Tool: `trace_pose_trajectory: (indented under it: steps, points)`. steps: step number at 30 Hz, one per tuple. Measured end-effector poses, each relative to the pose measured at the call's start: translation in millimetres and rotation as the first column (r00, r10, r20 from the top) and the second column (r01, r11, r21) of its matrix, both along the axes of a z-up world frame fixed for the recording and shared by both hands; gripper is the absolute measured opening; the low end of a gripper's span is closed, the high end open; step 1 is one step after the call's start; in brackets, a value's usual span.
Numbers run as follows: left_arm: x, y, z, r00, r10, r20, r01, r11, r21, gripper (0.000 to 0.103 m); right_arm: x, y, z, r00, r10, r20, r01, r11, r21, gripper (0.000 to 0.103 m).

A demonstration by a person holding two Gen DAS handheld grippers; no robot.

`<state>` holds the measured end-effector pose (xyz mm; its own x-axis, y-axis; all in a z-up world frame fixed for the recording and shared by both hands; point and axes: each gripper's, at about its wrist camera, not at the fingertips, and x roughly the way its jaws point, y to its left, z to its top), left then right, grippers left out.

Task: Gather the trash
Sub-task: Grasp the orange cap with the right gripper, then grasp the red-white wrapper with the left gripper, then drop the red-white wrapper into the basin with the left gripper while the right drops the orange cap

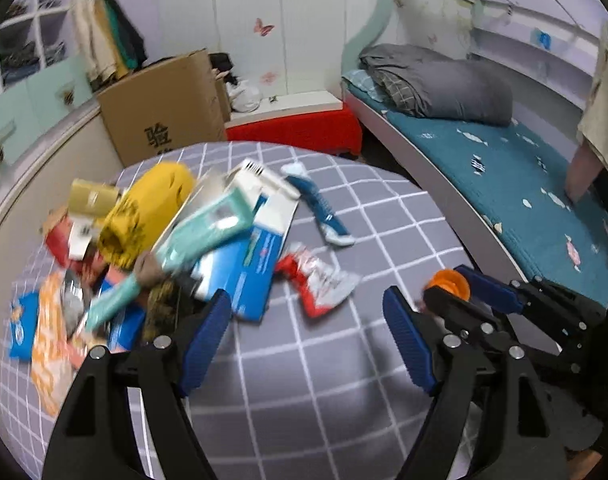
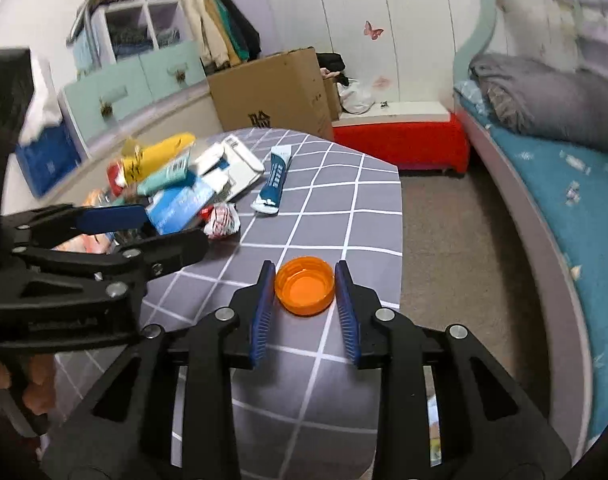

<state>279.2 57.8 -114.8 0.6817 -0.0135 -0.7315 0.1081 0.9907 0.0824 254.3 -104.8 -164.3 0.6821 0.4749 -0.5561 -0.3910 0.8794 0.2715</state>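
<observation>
Behind left tool (image 1: 308, 324), blurred trash pile (image 1: 175, 236).

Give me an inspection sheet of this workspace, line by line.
Surface: table under a grey checked cloth.
Job's things: orange cap lying open side up near the table's edge; blue tube; red-white wrapper.
Clutter: heap of boxes and packets on the table's far side.
Grippers: right tool straddling the cap, contact unclear; left tool open over bare cloth.
Cables: nothing seen.
Surroundings: cardboard box, red bench, bed.
</observation>
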Motion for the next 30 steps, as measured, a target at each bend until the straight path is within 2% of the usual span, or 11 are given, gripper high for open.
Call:
trace_pose_trajectory:
  steps: [3,9,13,15,16,17,18,20,21,25,30]
  points:
    - [6,-2,3,1.000,-0.015,-0.002,0.015,0.999,0.032,0.071,3,-6,1,1.000,-0.010,0.003,0.010,0.999,0.032,0.030]
    - [9,-7,-6,0.997,-0.063,-0.037,0.067,0.989,0.131,0.069,7,-15,8,1.000,-0.003,0.007,0.002,0.995,0.095,0.030]
    - [10,-26,-21,0.993,-0.107,-0.049,0.116,0.954,0.278,0.069,10,-10,6,1.000,0.005,-0.004,-0.005,0.995,0.097,0.030]
    - [11,-30,-21,0.993,-0.109,-0.036,0.115,0.943,0.311,0.068,10,-9,4,1.000,0.008,-0.009,-0.007,0.995,0.100,0.030]
    - [12,-31,-21,0.994,-0.108,-0.030,0.111,0.942,0.316,0.060,10,-9,4,1.000,0.007,-0.010,-0.006,0.995,0.100,0.030]
    - [16,-31,-22,0.994,-0.104,-0.036,0.110,0.942,0.318,0.045,11,-7,3,1.000,0.008,-0.015,-0.006,0.995,0.102,0.030]
    - [18,-30,-23,0.993,-0.107,-0.041,0.115,0.942,0.316,0.042,11,-6,2,1.000,0.007,-0.018,-0.005,0.995,0.104,0.030]
    - [22,-29,-23,0.994,-0.100,-0.052,0.112,0.943,0.315,0.015,10,-7,1,1.000,0.008,-0.027,-0.005,0.994,0.105,0.030]
    - [22,-27,-22,0.994,-0.096,-0.051,0.107,0.944,0.313,0.014,10,-6,0,1.000,0.008,-0.029,-0.005,0.994,0.107,0.030]
    - [14,-12,-7,0.997,-0.082,-0.014,0.083,0.984,0.159,0.012,3,-5,5,1.000,0.012,-0.019,-0.010,0.994,0.105,0.030]
    - [-4,-4,10,0.993,-0.118,0.014,0.118,0.993,0.024,0.012,-8,-6,12,1.000,0.022,-0.011,-0.020,0.992,0.121,0.030]
